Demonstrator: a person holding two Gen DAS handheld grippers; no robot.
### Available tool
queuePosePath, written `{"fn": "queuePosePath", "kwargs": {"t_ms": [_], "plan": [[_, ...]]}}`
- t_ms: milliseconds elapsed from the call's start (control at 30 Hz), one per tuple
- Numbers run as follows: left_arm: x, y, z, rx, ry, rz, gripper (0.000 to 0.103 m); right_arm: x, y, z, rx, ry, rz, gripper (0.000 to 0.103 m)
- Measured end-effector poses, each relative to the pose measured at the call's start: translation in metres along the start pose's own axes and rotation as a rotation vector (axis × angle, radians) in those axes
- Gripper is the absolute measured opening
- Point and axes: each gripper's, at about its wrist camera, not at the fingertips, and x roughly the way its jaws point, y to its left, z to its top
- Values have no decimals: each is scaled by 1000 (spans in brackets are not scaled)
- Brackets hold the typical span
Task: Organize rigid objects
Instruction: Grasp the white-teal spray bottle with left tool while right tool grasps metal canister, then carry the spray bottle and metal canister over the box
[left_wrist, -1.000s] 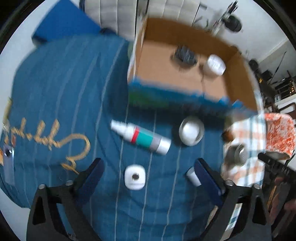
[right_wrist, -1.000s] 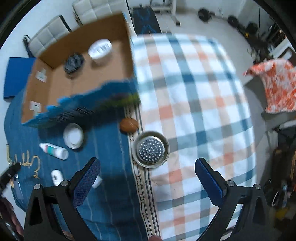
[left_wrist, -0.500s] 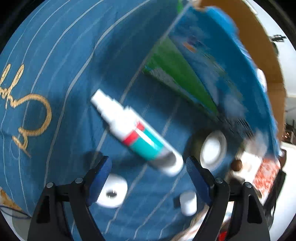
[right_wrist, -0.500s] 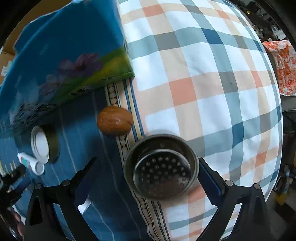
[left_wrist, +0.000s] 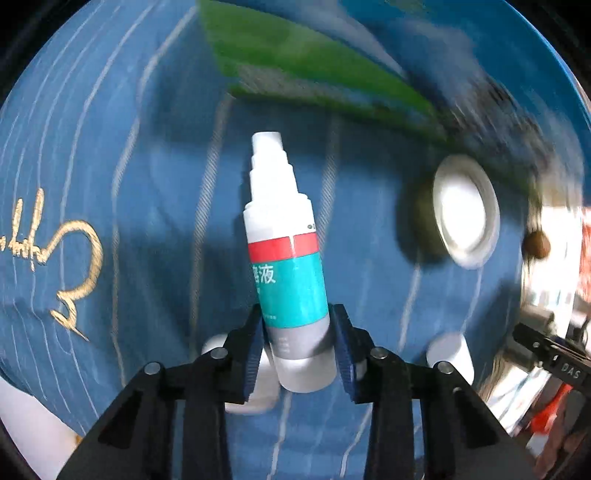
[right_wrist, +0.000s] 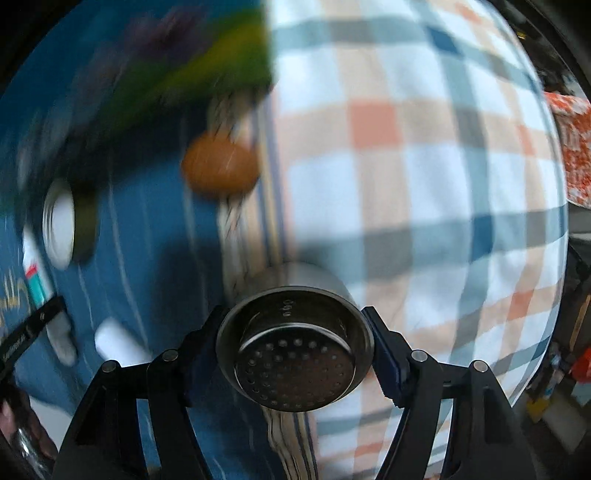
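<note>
Left gripper (left_wrist: 298, 345) clamps the spray bottle's (left_wrist: 286, 254) base on the blue cloth (left_wrist: 147, 147) — lift straight. Right gripper (right_wrist: 294, 341) closing around the metal strainer (right_wrist: 294, 347), pads seemingly touching — squeeze the rim evenly before raising.

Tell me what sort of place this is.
Probably a room in a home, on a bed or table: a blue striped cloth meets a checked cloth, strewn with household bits such as a spray bottle and a metal strainer.

Bright, perhaps daylight; strong fisheye warp, motion blur toward upper edges.
</note>
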Motion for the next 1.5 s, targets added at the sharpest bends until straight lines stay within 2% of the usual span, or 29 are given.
{"fn": "queuePosePath", "kwargs": {"t_ms": [67,133,267,300,400,433,533,700,933,1133,1267,1500], "plan": [[3,-8,-11,30,12,-18,33,6,9,-12,-32,26,10,74],[11,-13,-16,34,28,-24,39,8,17,-18,-41,16,-1,74],[12,-14,-4,-9,33,-40,41,14,22,-15,-5,8,-20,74],[10,-10,0,-21,31,-42,41,17,23,-15,2,14,-22,74],[6,-5,8,-26,20,-33,31,26,30,-13,0,15,-44,74],[6,-7,7,-12,6,-5,31,25,32,-13,-2,11,-52,74],[2,-8,6,13,-15,8,30,25,37,-14,1,4,-51,73],[-13,-19,-14,28,-52,1,30,26,26,-35,-4,-7,-33,73],[-60,-37,-37,100,-119,-41,30,-6,27,-72,-27,-53,11,73],[-106,-57,-52,153,-180,-79,30,-48,37,-83,-63,-114,50,73],[-145,-42,-50,187,-223,-103,30,-82,38,-91,-83,-164,77,73],[-190,-56,-58,234,-324,-135,30,-141,47,-101,-118,-259,96,73]]}}
